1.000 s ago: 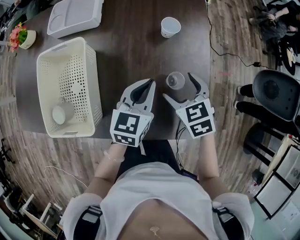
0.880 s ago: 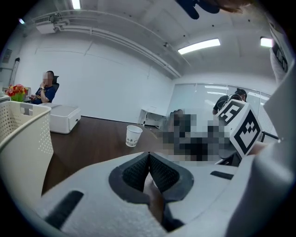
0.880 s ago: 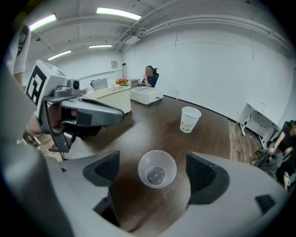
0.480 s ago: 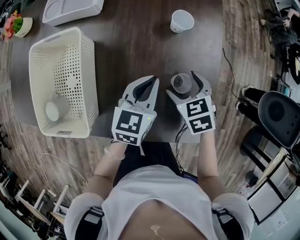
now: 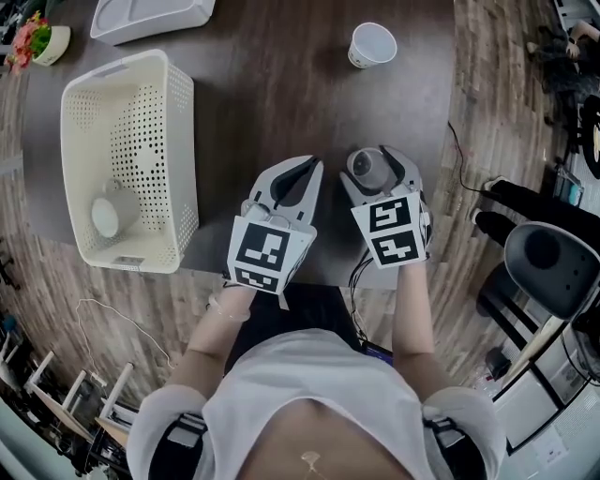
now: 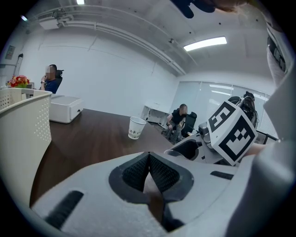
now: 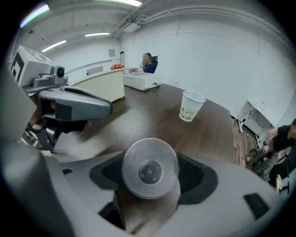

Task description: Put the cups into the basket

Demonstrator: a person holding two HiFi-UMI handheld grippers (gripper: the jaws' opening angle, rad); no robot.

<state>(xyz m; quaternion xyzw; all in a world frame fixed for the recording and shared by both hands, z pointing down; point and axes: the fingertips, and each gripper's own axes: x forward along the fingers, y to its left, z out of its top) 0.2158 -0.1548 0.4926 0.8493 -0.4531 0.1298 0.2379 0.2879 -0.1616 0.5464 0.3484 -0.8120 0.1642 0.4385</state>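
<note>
**Right gripper takes the clear cup; left gripper idle**

Table, head view. The right gripper sits at the near edge with the clear cup between its jaws. The jaws have just been closing, and in the right gripper view the pads meet the cup wall on both sides. I read this as a grasp, though probably a light one because the wall is thin. The grip falls across the cup's round body and the gripper is angled steeply down. My judgement is that this keeps the cup centred and leaves room to lift it straight off the table.

The left gripper lies at 9 o'clock of the right one, just beside it. Its jaws are clenched together with nothing between them. It seems parked there, clear of the route to the basket.

The basket stands at 9 to 10 o'clock of the grippers, well apart from them and open side up. One white cup already lies on its floor near the near end. That leaves plenty of free floor for the next cup.

The paper cup stands at 12 o'clock of the held cup, towards the far edge, untouched. The white tray sits at 12 o'clock of the basket.

Progress, as I judge it: one cup is in, one is gripped and one is waiting. The carry runs towards 9 o'clock, past the left gripper and over the basket wall. Squeezing the cup hard enough to buckle it is the risk.
</note>
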